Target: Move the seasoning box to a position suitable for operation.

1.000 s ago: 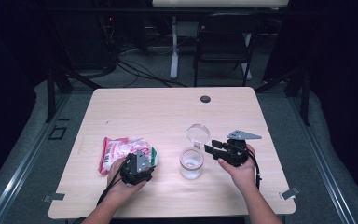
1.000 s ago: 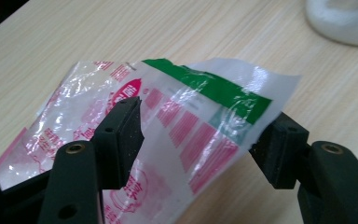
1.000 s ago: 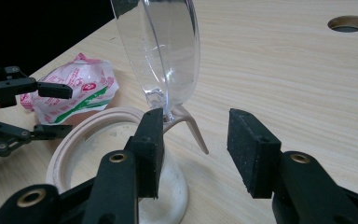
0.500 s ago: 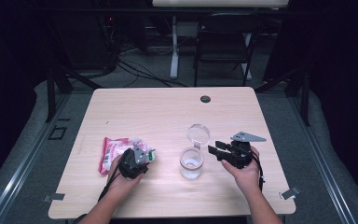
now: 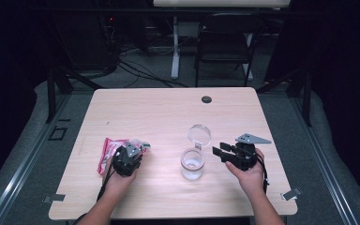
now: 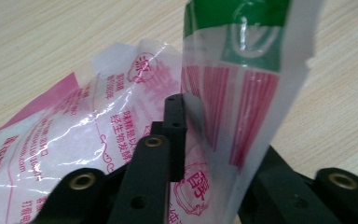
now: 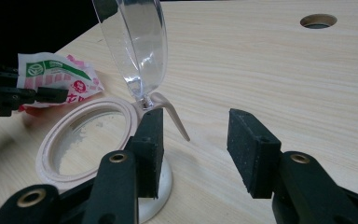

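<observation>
A pink, white and green plastic bag (image 5: 108,151) lies at the table's front left. My left gripper (image 5: 130,153) is over its right end, and its jaws have just been closing on it. In the left gripper view the bag (image 6: 98,116) is pinched between them, with its green-topped end standing up. My left gripper (image 6: 205,128) is shut on the film. A clear jar (image 5: 191,164) stands mid-table with its hinged lid (image 5: 199,134) flipped up. My right gripper (image 5: 221,152) hangs open just right of the jar. Its jaws (image 7: 196,135) are empty, beside the jar's rim (image 7: 46,149).
The wooden table (image 5: 168,112) has a round cable hole (image 5: 206,99) near its far edge. A black chair (image 5: 225,42) and cables sit beyond it on the floor. The lid (image 7: 135,42) rises close in front of my right gripper.
The left gripper has shifted a little left over the bag and closed its jaws on it; the bag's end has bunched up. The right gripper and the jar have stayed put.
</observation>
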The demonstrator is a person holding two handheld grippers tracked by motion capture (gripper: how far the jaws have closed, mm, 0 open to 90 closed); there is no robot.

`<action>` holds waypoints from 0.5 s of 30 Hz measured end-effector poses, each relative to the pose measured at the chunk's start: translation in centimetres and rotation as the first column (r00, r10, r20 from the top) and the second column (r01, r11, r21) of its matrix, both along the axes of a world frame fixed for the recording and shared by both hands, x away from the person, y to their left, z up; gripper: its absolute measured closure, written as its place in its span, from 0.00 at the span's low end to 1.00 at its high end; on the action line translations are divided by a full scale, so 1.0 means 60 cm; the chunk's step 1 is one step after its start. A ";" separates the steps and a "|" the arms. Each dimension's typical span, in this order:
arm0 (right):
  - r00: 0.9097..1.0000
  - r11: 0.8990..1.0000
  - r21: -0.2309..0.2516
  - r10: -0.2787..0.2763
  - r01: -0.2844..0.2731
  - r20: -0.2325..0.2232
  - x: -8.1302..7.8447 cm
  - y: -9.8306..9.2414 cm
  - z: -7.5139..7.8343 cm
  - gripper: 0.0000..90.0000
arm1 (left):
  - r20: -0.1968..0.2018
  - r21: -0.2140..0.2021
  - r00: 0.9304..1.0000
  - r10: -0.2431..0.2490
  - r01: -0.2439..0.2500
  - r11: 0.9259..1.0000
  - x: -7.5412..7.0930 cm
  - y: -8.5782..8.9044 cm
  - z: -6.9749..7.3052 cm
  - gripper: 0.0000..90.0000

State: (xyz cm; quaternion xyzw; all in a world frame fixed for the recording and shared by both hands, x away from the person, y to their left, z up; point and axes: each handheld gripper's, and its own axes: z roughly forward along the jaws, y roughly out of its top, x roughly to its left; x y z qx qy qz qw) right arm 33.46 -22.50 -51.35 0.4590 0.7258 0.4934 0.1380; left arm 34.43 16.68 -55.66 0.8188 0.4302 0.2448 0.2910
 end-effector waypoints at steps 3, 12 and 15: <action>1.000 1.000 0.000 -0.001 0.001 0.000 0.000 0.000 0.000 0.62 | -0.005 -0.019 1.000 0.010 -0.010 1.000 0.000 0.005 0.003 0.97; 1.000 1.000 0.007 -0.002 0.002 0.001 0.000 0.000 0.000 0.62 | -0.010 -0.094 1.000 0.024 -0.025 0.995 0.001 0.027 0.019 1.00; 1.000 1.000 0.005 0.000 0.000 0.000 0.000 -0.001 0.000 0.62 | -0.008 -0.114 1.000 0.026 -0.026 0.993 0.000 0.035 0.025 1.00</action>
